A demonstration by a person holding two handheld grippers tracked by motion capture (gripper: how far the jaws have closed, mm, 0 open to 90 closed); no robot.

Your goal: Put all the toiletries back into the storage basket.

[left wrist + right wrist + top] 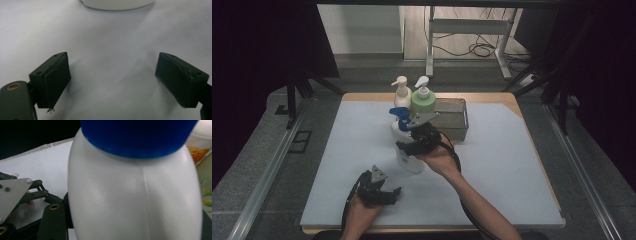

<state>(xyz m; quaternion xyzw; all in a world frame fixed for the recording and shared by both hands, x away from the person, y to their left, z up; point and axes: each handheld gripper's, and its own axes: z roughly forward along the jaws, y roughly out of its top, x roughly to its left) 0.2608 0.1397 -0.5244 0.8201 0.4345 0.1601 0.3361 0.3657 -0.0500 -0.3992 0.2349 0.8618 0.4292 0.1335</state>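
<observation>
A white bottle with a blue pump top stands upright on the pale mat, left of centre. My right gripper comes at it from the right and is shut on its body. In the right gripper view the bottle looms close between the jaws, its blue cap at the top. My left gripper rests low on the mat near the front edge, in front of the bottle and a little to its left. Its jaws stand wide apart with nothing between them. The bottle's base shows just beyond them.
Behind the held bottle stand a cream pump bottle and a green pump bottle, close together. A grey-green box sits to their right. The pale mat covers the wooden table; metal rails run along both sides.
</observation>
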